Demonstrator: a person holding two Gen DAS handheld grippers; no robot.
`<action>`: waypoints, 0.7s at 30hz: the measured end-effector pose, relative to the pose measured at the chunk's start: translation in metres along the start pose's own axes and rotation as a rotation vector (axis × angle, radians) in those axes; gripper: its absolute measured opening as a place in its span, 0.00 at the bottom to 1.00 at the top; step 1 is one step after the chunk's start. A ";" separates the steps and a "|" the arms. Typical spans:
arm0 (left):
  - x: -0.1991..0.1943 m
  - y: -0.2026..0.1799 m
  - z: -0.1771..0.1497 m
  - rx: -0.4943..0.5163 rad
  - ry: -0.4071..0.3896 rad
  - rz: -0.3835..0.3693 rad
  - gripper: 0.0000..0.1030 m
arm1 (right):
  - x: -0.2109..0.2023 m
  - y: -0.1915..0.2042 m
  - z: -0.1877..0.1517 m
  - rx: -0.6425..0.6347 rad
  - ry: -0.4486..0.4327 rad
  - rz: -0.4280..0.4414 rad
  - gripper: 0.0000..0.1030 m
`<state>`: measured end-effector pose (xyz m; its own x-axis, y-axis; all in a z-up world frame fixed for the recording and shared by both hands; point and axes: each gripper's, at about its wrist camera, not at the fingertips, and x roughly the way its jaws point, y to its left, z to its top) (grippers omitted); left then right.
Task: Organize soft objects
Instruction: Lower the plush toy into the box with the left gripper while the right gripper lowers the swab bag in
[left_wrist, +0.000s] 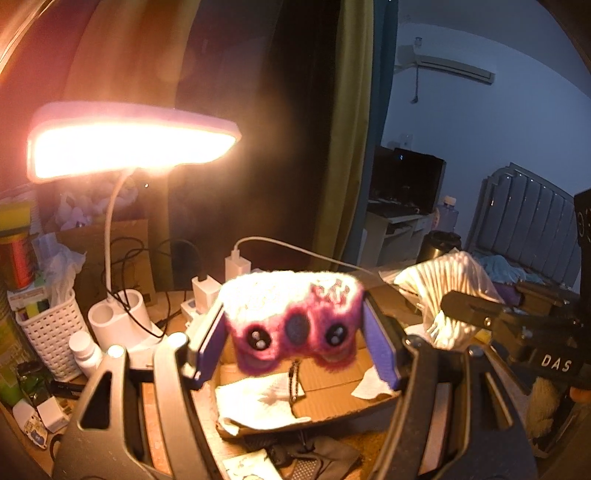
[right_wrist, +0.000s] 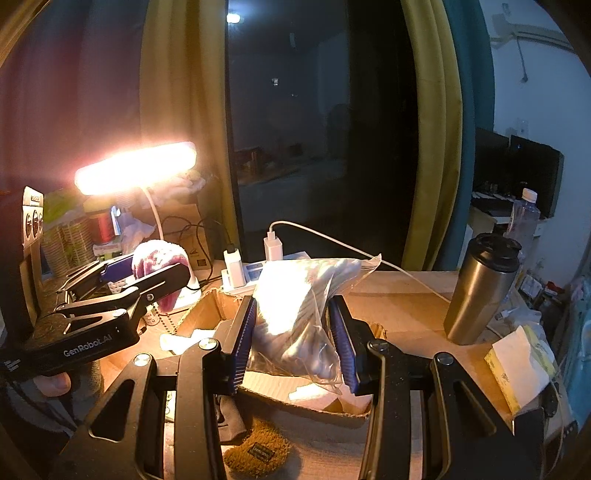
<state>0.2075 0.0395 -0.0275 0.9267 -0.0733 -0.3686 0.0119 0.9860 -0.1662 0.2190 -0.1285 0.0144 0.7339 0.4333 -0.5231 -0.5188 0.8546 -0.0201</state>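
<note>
left tool (left_wrist: 295, 328): pinching a fuzzy pink-and-white plush toy with googly eyes (left_wrist: 291, 314), held in the air.
right tool (right_wrist: 291, 339): pressed onto a clear plastic bag of white soft stuff (right_wrist: 295, 310); contents hard to tell.
target: shallow open cardboard box (left_wrist: 332, 391) on the tabletop, toward 6 o'clock beneath both loads.
nearer: about even.

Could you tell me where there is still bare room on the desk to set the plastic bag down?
Bare tabletop lies between the cardboard box and the steel tumbler, crossed by a white cable. It is crowded left of the box, around the lamp and chargers.
</note>
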 end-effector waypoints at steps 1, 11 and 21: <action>0.002 0.001 0.000 -0.002 0.002 0.001 0.66 | 0.003 -0.001 0.000 0.001 0.003 0.002 0.42; 0.030 -0.002 -0.007 0.002 0.048 -0.003 0.66 | 0.031 -0.015 -0.006 0.023 0.044 0.014 0.42; 0.065 -0.004 -0.020 0.005 0.117 -0.008 0.66 | 0.066 -0.028 -0.020 0.056 0.102 0.030 0.42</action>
<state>0.2604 0.0282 -0.0691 0.8764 -0.0983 -0.4715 0.0217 0.9860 -0.1653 0.2733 -0.1293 -0.0362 0.6684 0.4303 -0.6067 -0.5128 0.8574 0.0430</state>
